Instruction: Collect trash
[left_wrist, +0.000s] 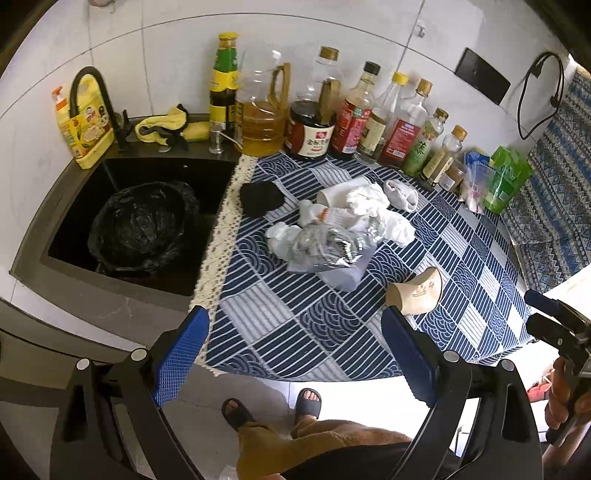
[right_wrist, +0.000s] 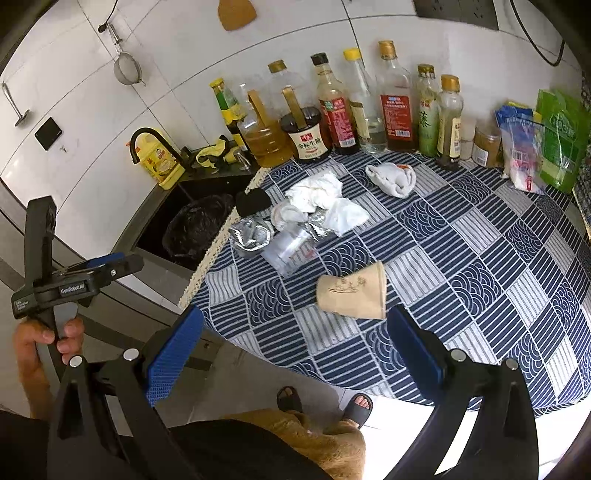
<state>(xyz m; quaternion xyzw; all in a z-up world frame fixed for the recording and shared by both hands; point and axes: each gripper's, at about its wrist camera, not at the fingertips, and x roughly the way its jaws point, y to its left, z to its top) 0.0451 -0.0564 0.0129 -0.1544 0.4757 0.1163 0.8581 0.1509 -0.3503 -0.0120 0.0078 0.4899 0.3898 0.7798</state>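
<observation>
Trash lies on the blue patterned cloth (left_wrist: 317, 325): a tan paper cup (left_wrist: 415, 291) on its side, a clear crushed plastic cup (left_wrist: 325, 251), crumpled white tissues (left_wrist: 365, 199), foil, a black item (left_wrist: 260, 197) and a white sock-like wad (left_wrist: 400, 194). A bin lined with a black bag (left_wrist: 142, 225) sits in the sink. My left gripper (left_wrist: 295, 354) is open and empty at the table's front edge. My right gripper (right_wrist: 295, 350) is open and empty, just short of the tan cup (right_wrist: 351, 293). The bin also shows in the right wrist view (right_wrist: 195, 225).
A row of sauce and oil bottles (left_wrist: 317, 118) lines the tiled back wall. Green and blue packets (left_wrist: 506, 181) stand at the right. A black faucet (left_wrist: 92, 96) and yellow detergent (left_wrist: 86, 129) stand by the sink. My feet are below the table edge.
</observation>
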